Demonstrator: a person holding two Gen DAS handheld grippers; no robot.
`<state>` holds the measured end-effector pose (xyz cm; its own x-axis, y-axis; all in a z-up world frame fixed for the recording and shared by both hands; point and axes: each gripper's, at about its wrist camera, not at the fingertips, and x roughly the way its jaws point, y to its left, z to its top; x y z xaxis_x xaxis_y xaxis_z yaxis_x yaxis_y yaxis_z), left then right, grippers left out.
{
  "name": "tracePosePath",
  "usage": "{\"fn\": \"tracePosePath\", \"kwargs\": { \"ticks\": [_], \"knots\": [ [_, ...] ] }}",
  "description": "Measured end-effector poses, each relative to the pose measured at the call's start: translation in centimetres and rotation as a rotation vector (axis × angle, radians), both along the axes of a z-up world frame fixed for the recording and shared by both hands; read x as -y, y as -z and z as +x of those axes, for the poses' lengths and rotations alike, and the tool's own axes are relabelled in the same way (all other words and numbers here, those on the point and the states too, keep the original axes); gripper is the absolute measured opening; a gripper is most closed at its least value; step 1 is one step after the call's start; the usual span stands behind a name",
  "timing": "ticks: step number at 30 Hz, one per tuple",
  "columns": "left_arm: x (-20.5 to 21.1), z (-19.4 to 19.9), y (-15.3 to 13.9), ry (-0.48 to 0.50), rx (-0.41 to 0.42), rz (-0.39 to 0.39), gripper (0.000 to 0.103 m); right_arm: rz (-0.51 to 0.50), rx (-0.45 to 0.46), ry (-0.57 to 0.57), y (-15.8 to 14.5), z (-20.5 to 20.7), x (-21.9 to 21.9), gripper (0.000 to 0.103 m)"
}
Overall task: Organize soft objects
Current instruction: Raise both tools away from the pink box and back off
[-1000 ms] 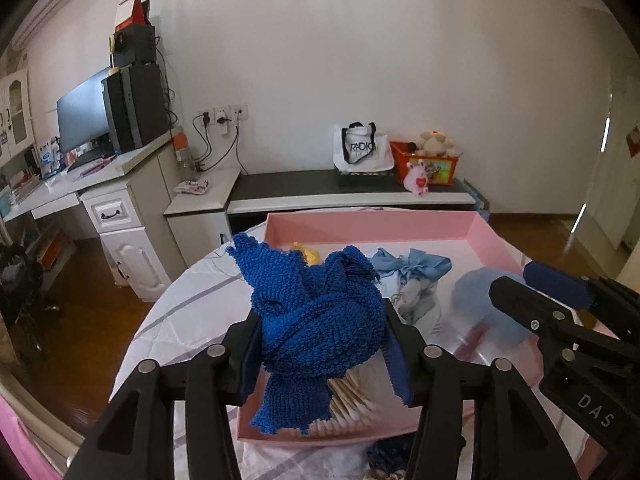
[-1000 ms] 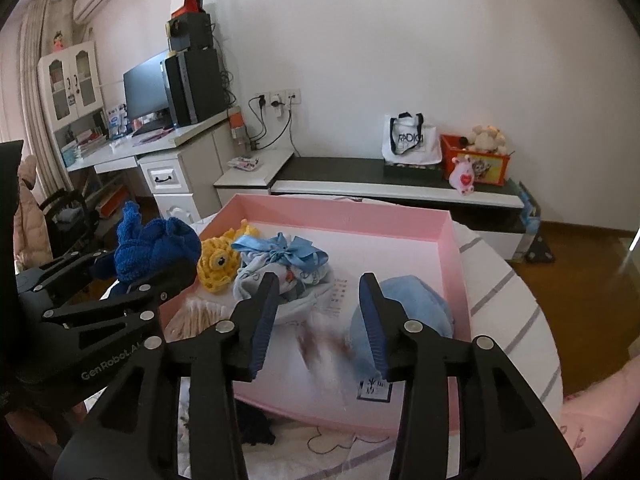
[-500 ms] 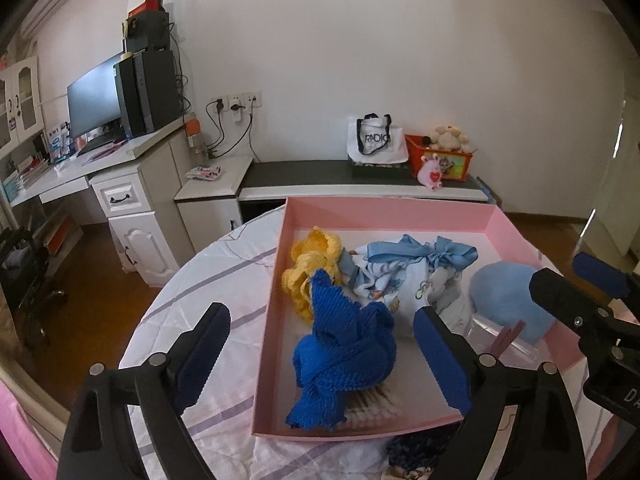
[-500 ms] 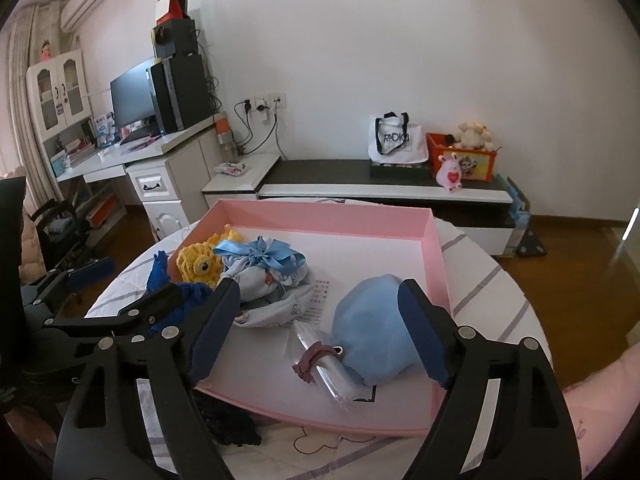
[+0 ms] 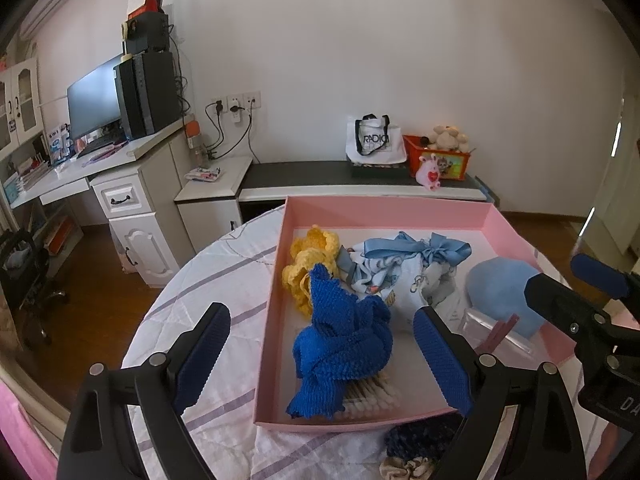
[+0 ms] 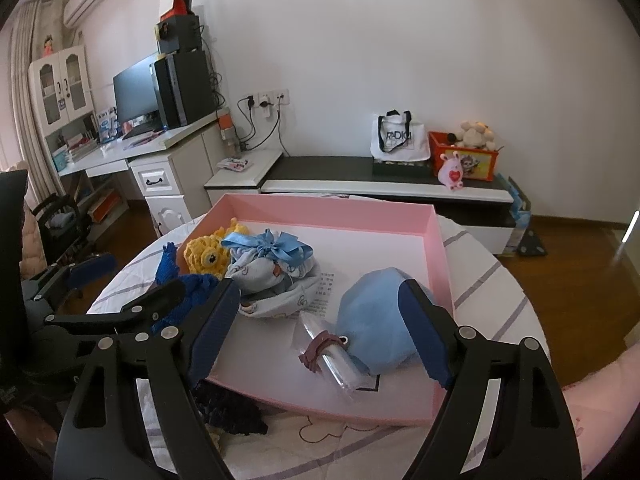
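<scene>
Blue knit scarf (image 5: 340, 344) lies in pink box (image 5: 384, 210), left gripper (image 5: 320, 356) spread wide.

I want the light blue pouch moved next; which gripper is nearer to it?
Right. The right gripper hangs open directly before the light blue pouch, one finger overlapping it. The left gripper faces the blue knit scarf, at the pink box's other side.

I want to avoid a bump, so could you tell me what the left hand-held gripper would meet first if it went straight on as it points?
Most likely the blue knit, lying in the pink box between the open left hand-held gripper's fingers; depth is uncertain.
</scene>
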<state>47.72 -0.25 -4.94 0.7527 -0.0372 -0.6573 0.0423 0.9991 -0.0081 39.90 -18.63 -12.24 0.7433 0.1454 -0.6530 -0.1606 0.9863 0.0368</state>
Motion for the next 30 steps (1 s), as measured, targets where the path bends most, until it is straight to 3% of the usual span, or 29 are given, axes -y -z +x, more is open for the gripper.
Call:
{"fn": "tracePosePath", "kwargs": {
  "ticks": [13,16,22,26,30],
  "knots": [
    [0.3,-5.1,-2.7,0.000,0.044,-0.020,0.090,-0.021,0.029,0.010,-1.9,-3.7,0.1,0.080],
    [0.2,-7.2,-3.6,-0.001,0.060,-0.027,0.090,-0.028,0.048,0.011,-2.8,-5.4,0.2,0.086],
    [0.6,-11.6,-5.8,-0.004,0.097,-0.029,0.091,-0.040,0.086,0.013,-4.9,-9.1,0.3,0.087],
    [0.7,-15.0,-7.1,-0.021,0.141,-0.033,0.100,-0.057,0.121,0.017,-6.4,-11.7,0.4,0.093],
    [0.6,-18.4,-8.2,-0.031,0.170,-0.034,0.101,-0.051,0.149,0.018,-7.9,-14.3,0.5,0.095]
  ]
}}
